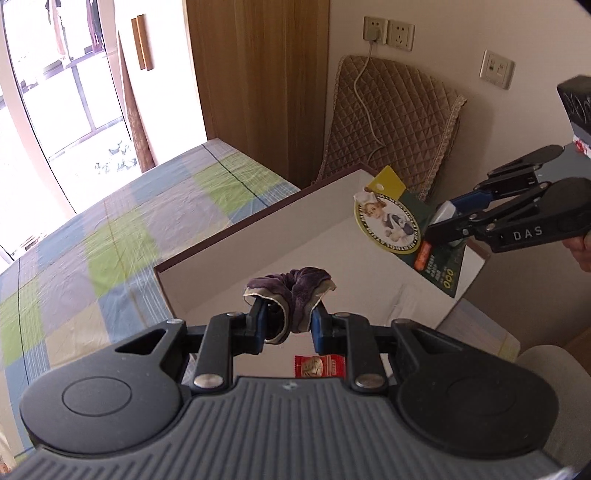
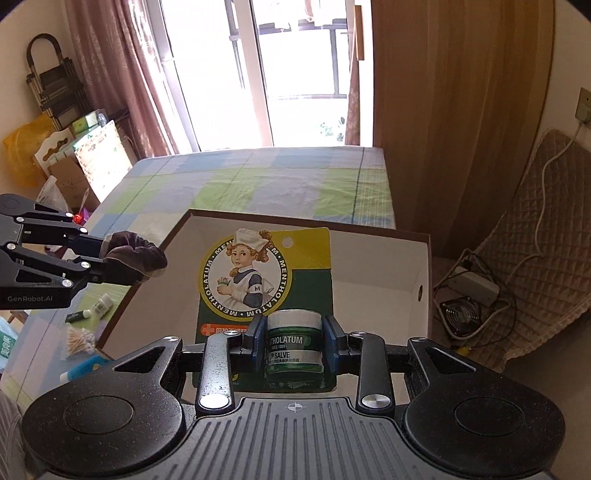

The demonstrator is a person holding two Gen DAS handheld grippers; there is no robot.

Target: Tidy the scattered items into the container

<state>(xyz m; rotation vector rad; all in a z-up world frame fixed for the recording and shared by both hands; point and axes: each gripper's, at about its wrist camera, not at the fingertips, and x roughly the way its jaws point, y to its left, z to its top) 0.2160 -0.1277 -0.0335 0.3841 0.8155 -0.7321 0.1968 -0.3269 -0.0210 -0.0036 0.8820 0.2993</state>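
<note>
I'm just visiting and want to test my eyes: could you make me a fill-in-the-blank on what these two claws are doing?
1. The left claw is shut on a purple ____.
2. The right claw grips a packaged jar labelled lip ____.
3. Both claws are held over an open white ____.
4. Under the left claw lies a small ____ sachet.

Missing words: cloth; salve; box; red

A blue, green and grey checked bedspread (image 2: 258, 181) stretches toward bright glass balcony doors (image 2: 258, 74). A brown quilted cushion (image 1: 391, 122) leans below white wall sockets (image 1: 388, 31), beside a wooden wardrobe (image 1: 258, 85).
</note>
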